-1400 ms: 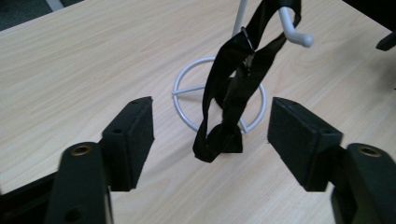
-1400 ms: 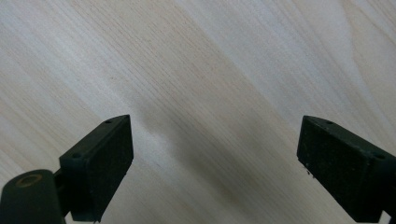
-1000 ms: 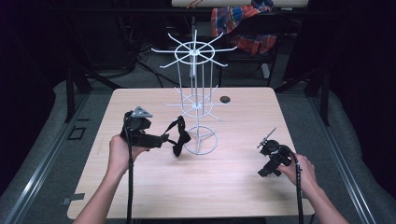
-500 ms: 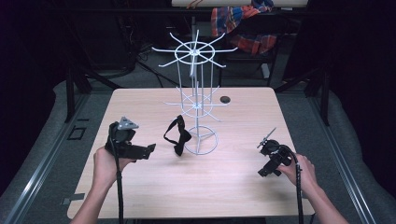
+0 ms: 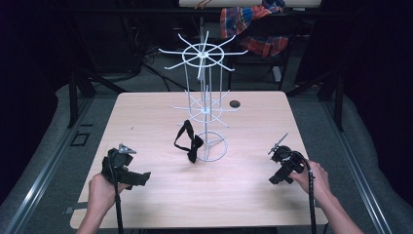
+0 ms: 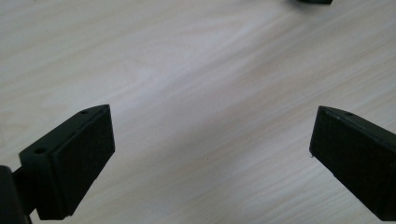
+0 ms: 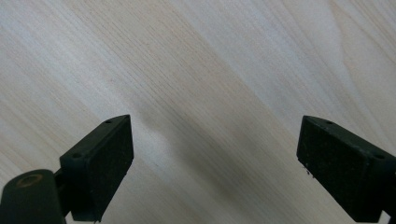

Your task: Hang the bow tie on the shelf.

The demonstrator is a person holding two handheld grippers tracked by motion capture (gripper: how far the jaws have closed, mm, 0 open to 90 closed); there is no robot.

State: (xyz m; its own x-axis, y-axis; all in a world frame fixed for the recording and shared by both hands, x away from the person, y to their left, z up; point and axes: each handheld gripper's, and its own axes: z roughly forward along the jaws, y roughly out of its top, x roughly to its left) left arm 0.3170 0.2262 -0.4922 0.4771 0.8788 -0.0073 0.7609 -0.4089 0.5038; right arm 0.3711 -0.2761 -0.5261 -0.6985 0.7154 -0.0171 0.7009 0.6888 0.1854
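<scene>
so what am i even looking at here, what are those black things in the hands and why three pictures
A person sits at a light wooden table and holds a hand-held two-jaw tool in each hand; there is no robot arm. The high view looks down from above the person's side. In it the left gripper is at the lower left and the right gripper at the lower right.

The other two pictures come from small cameras riding on those tools, looking along their black jaws at the wood. In the left gripper view the jaws stand wide apart, having just been opening, with nothing between them. In the right gripper view they are also apart and empty.

On the table stands a white wire display rack with spokes. A black bow tie hangs at it, and a small dark round thing lies behind.
</scene>
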